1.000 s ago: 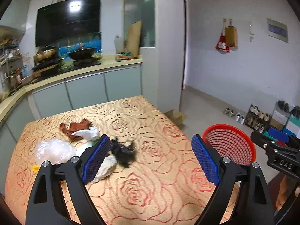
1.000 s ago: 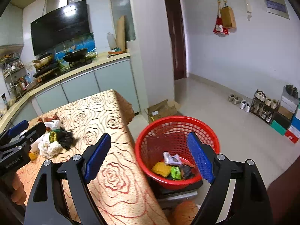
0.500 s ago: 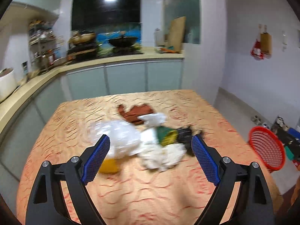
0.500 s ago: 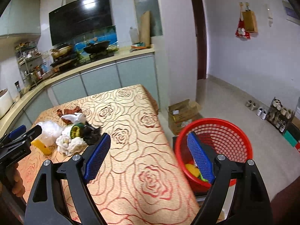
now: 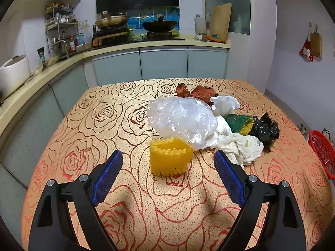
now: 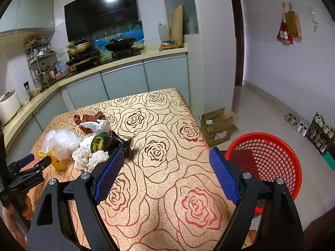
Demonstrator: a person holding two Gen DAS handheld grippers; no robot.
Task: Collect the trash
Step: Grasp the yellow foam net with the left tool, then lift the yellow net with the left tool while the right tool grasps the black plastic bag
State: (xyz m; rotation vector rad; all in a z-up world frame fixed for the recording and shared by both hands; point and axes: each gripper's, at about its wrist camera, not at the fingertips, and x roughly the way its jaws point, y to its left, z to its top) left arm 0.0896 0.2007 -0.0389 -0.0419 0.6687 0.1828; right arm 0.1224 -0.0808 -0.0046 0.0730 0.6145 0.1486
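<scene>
A pile of trash lies on the rose-patterned table: a yellow foam piece, a clear plastic bag, white crumpled cloth, a green and yellow sponge, a black bag and a brown wrapper. My left gripper is open, just short of the yellow foam piece. My right gripper is open and empty over the table's right part. The red basket stands off the table's right edge. The left gripper also shows in the right wrist view, beside the yellow foam piece.
A kitchen counter with stove and pans runs behind the table. A cardboard box sits on the floor by the wall. Shoes and a rack line the far right.
My left gripper has swung left from the basket side to the pile and now faces the yellow foam piece closely. My right gripper has turned from the basket toward the table.
</scene>
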